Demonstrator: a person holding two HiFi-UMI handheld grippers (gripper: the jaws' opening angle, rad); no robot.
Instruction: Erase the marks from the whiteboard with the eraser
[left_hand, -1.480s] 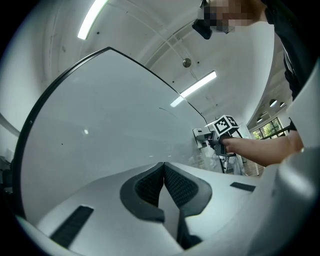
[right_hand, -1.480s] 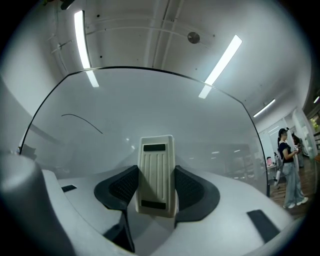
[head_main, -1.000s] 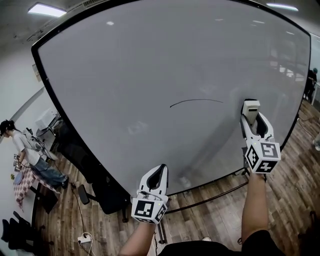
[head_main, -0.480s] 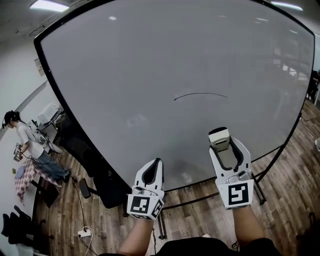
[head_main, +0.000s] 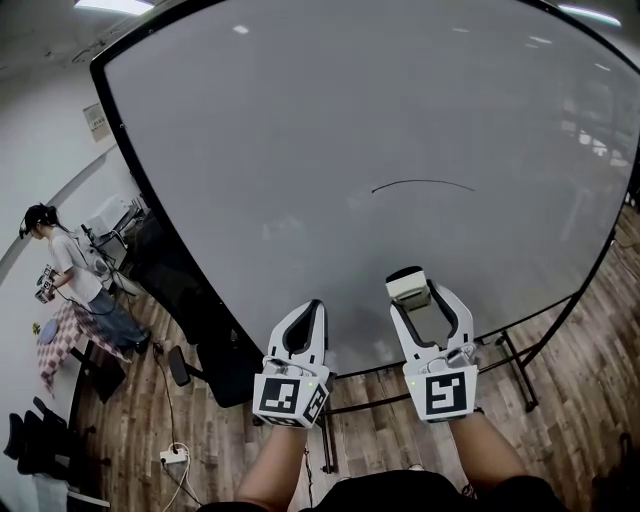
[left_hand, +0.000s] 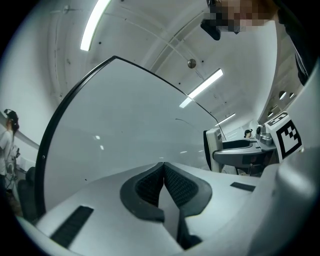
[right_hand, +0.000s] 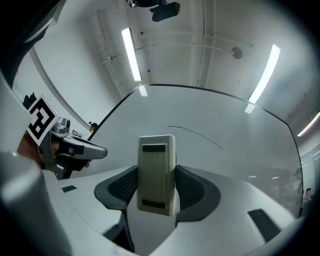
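right gripper view shows my right tongs (right_hand: 156, 181) pinching the eraser (right_hand: 156, 160) across its narrow sides, likely a light, stiff block best held mid-body, the mark (right_hand: 196, 134) on the whiteboard (right_hand: 210, 112) just above, while my left tongs (left_hand: 163, 174) sit pressed together, empty.

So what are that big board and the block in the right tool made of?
The whiteboard looks like a glossy coated panel: bright glints show on its grey-white face. The eraser seems pale matte moulded plastic, with a ribbed face and two dark bars; its wiping pad is hidden.
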